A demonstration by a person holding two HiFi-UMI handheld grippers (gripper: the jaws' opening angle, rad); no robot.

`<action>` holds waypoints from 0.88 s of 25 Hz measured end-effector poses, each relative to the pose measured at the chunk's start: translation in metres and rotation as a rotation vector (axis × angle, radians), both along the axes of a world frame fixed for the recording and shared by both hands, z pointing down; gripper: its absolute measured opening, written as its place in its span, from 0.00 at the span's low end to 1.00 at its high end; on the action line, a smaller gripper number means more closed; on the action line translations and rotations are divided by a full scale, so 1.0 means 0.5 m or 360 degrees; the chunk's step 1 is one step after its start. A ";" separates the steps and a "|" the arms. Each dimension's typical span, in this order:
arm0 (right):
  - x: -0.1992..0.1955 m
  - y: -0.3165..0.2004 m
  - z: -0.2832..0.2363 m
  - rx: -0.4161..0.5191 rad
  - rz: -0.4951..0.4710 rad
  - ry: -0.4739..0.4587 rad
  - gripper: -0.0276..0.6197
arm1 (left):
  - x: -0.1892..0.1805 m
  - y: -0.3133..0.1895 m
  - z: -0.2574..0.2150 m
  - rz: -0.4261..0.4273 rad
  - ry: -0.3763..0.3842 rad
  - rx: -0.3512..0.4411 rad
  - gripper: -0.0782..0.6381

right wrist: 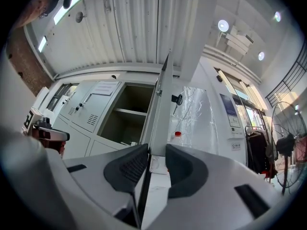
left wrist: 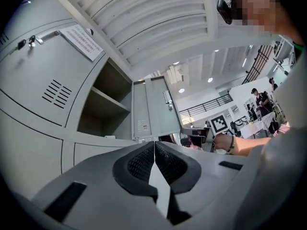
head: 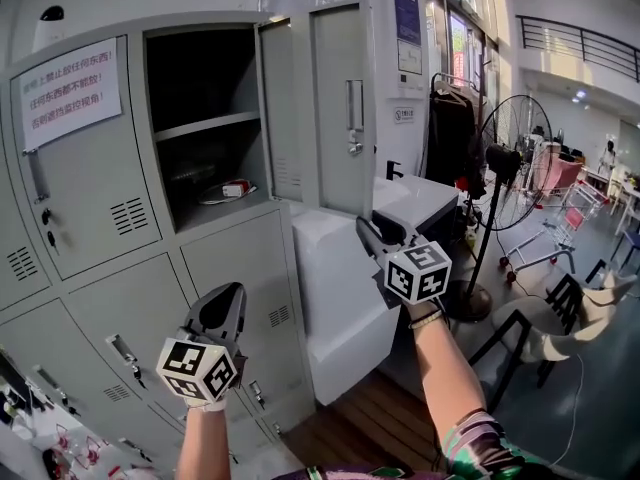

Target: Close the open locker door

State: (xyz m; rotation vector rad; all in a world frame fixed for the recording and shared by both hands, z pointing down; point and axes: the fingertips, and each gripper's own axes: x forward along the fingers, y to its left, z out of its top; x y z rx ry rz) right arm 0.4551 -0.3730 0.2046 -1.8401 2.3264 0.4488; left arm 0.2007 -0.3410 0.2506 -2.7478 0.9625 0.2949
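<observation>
- Step in hand, as I judge it: the approach. The door [head: 340,103] is not yet touched.
- The door belongs to the top right locker [head: 200,68]. It stands swung out towards me, well away from its frame.
- My right gripper [head: 363,226] sits below the door's lower edge and points up at it. Its jaws stand a narrow gap apart with nothing between them; I see the door's edge beyond the gap, not in it.
- My left gripper [head: 232,290] hangs low in front of the closed lower lockers, jaws pressed together and empty.
- Next move, I think: lift the right gripper to the door's outer face near its free edge, then push it round to the left until it meets the frame. A push should do; no grip is needed.
- Counts:
  - one open door; several closed ones, cut off by the frame, so I can't total them
  - two grippers
  - one shelf [head: 205,125] inside the locker, and one small packet [head: 233,190] below it
  - one notice [head: 70,93]
  - one fan [head: 515,163]
</observation>
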 end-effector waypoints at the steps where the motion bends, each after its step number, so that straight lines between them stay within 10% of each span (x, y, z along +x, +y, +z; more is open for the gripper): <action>1: -0.005 0.004 0.000 0.0008 0.0003 0.0007 0.20 | -0.011 0.004 -0.001 -0.0016 0.0006 0.0005 0.14; 22: -0.190 0.065 0.001 0.0152 0.0051 0.0093 0.18 | -0.255 0.055 0.021 -0.0264 0.0056 -0.0054 0.14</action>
